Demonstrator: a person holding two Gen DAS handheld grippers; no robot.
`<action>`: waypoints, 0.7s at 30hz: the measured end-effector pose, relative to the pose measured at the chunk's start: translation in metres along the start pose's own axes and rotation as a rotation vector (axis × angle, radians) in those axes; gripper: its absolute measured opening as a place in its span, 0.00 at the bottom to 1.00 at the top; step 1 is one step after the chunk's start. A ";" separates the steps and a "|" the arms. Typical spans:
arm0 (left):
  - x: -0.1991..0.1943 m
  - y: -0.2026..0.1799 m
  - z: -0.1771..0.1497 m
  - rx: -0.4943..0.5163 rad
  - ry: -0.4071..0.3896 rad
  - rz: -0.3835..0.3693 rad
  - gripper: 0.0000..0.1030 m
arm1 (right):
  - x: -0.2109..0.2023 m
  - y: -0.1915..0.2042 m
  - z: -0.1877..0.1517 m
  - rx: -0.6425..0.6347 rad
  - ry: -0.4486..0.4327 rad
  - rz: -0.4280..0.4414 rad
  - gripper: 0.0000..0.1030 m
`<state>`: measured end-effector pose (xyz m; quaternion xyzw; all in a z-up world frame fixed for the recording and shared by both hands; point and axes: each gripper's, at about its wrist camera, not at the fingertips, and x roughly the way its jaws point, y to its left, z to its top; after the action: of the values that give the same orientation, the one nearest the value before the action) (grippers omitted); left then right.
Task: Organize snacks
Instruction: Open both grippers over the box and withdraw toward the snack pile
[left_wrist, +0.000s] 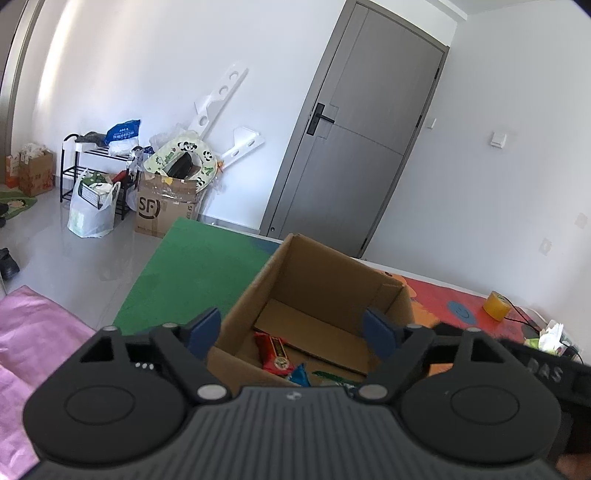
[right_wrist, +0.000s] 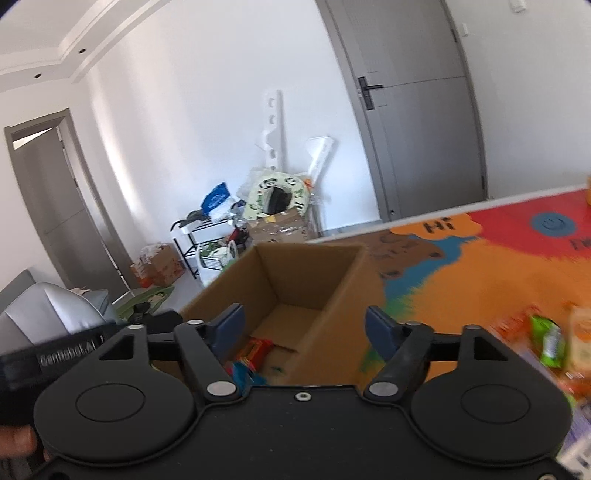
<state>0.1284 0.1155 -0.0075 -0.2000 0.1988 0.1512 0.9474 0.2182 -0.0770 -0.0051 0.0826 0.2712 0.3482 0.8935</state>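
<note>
I am working over a bench (right_wrist: 480, 266) covered by a bright play mat, its orange, red and green patches giving the snacks a flat place to lie. The cardboard box (left_wrist: 317, 284) is standing open on that mat, flaps out of the way, so packets can be dropped in from above; I judge it to be the collecting place for the snacks.

I am holding my left hand-held gripper (left_wrist: 295, 332) over the box's near edge, jaws spread wide and carrying nothing, pointed down into the opening. My right hand-held gripper (right_wrist: 304, 330) is hanging at the box's near side as well, also spread wide and empty, which suits reaching for the next packet.

Inside the box a red snack packet (left_wrist: 273, 352) is lying on the bottom, with a blue wrapper (left_wrist: 299, 374) just beside it at the near wall.

To my right, loose snacks are waiting on the mat: a green packet (right_wrist: 548, 341) shows, blurred, near others I cannot make out. I judge these to be what is left to gather.

A yellow tape roll (left_wrist: 495, 304) is sitting farther along the mat, well apart from the box.
</note>
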 end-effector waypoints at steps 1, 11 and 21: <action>-0.001 -0.003 -0.002 -0.003 0.007 -0.005 0.83 | -0.005 -0.004 -0.003 0.009 0.001 -0.008 0.75; -0.014 -0.037 -0.019 0.053 0.034 -0.052 0.87 | -0.048 -0.037 -0.017 0.038 -0.027 -0.046 0.88; -0.025 -0.063 -0.041 0.070 0.063 -0.114 0.87 | -0.084 -0.070 -0.031 0.068 -0.031 -0.092 0.98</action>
<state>0.1163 0.0370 -0.0109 -0.1824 0.2220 0.0836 0.9542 0.1906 -0.1857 -0.0187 0.1056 0.2725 0.2962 0.9093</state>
